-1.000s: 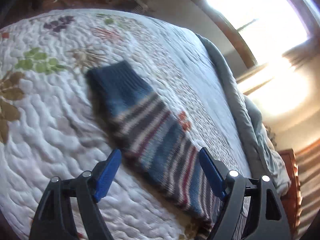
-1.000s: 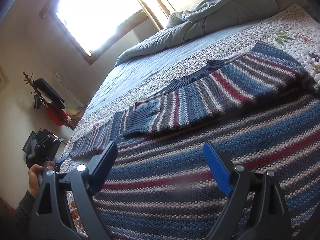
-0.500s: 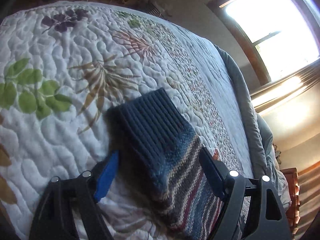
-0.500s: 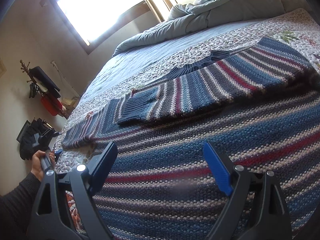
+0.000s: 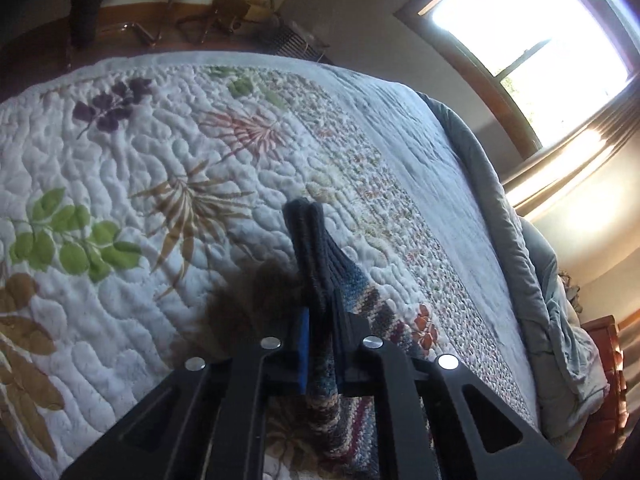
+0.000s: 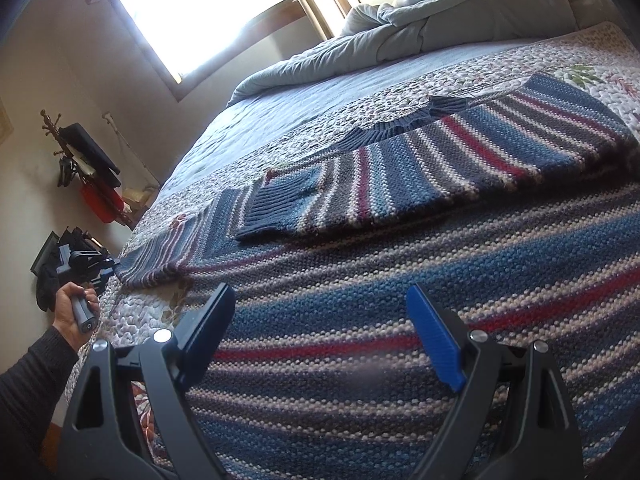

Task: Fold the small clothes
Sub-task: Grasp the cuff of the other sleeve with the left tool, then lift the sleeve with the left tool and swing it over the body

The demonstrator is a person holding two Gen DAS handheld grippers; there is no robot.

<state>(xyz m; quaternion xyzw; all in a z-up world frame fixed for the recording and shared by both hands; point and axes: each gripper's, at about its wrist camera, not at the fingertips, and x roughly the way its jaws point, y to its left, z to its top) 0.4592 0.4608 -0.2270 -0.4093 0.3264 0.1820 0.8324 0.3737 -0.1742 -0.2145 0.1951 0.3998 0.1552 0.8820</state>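
Observation:
A striped knit sweater in blue, grey, red and white lies flat on the quilted bed. One sleeve is folded across its body. The other sleeve stretches out to the left. My left gripper is shut on that sleeve's dark blue ribbed cuff, which stands pinched between the jaws. It also shows in the right wrist view, at the sleeve's end. My right gripper is open and empty, just above the sweater's lower body.
A white quilt with leaf prints covers the bed. A bunched grey duvet lies at the bed's far end under the window. A coat rack and a red item stand by the left wall.
My left gripper moved forward along the sleeve to the cuff and shut on it. My right gripper stayed open over the sweater's body, shifting only slightly.

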